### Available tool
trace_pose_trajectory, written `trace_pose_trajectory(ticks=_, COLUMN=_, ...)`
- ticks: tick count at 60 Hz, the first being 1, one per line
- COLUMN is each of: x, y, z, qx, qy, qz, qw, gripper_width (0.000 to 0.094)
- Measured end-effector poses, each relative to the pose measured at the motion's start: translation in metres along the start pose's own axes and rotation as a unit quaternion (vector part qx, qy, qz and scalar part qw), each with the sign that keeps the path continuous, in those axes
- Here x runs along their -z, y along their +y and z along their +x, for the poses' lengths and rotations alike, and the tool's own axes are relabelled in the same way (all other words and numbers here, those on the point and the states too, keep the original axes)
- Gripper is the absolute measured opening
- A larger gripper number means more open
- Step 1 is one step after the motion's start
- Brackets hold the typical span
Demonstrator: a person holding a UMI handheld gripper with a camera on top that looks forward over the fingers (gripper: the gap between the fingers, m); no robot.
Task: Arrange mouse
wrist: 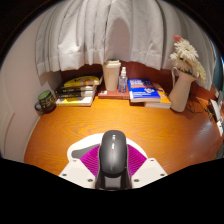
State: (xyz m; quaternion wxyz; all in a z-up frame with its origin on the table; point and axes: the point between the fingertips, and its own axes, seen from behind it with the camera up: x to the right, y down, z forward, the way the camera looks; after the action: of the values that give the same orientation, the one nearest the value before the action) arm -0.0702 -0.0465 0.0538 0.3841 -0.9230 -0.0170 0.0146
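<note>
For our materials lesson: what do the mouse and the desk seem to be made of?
Mouse: likely matte dark grey plastic with a soft, even sheen. It sits between the gripper fingers; contact is unclear.
Desk: wood or wood-look laminate, smooth, with orange-brown streaky grain.

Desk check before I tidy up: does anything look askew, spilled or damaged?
Nothing stands out. The mouse sits straight between the gripper jaws, which press on its sides. The books, bottle and vase beyond stand upright along the curtain; the desk shows no spills.
</note>
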Motion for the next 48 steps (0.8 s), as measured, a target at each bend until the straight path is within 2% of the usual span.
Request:
trace_pose_trajectory(ticks=13, x=-0.033, y=0.063, z=-0.006, qx=-0.007, qy=-0.011, qz=-0.057, qw=0.998, gripper_width=0.0354)
trace_pose_trajectory(ticks=16, x=-0.035, y=0.060, z=-0.007, qx=-0.005, qy=-0.011, qz=-0.045, qw=0.999, gripper_width=0.0388)
trace_pose_trajectory(ticks=30, x=-0.038, y=0.061, z=-0.008, qx=0.000, qy=-0.014, qz=-0.052, qw=0.999, gripper_width=0.0529)
trace_pose_trajectory(ticks=35, x=-0.036, y=0.062, z=-0.018, qx=-0.001, qy=-0.029, qz=-0.061, qw=0.998, gripper_width=0.0720)
trace_pose_trajectory(ticks=38, x=-0.028, y=0.062, z=-0.019, qx=0.005, qy=-0.028, qz=-0.073, qw=0.997, gripper_width=0.0787)
trace_pose_trajectory(ticks=48, x=0.028, y=0.016, z=-0.008, qx=0.016, qy=0.006, qz=-0.035, qw=0.999, gripper_width=0.0821)
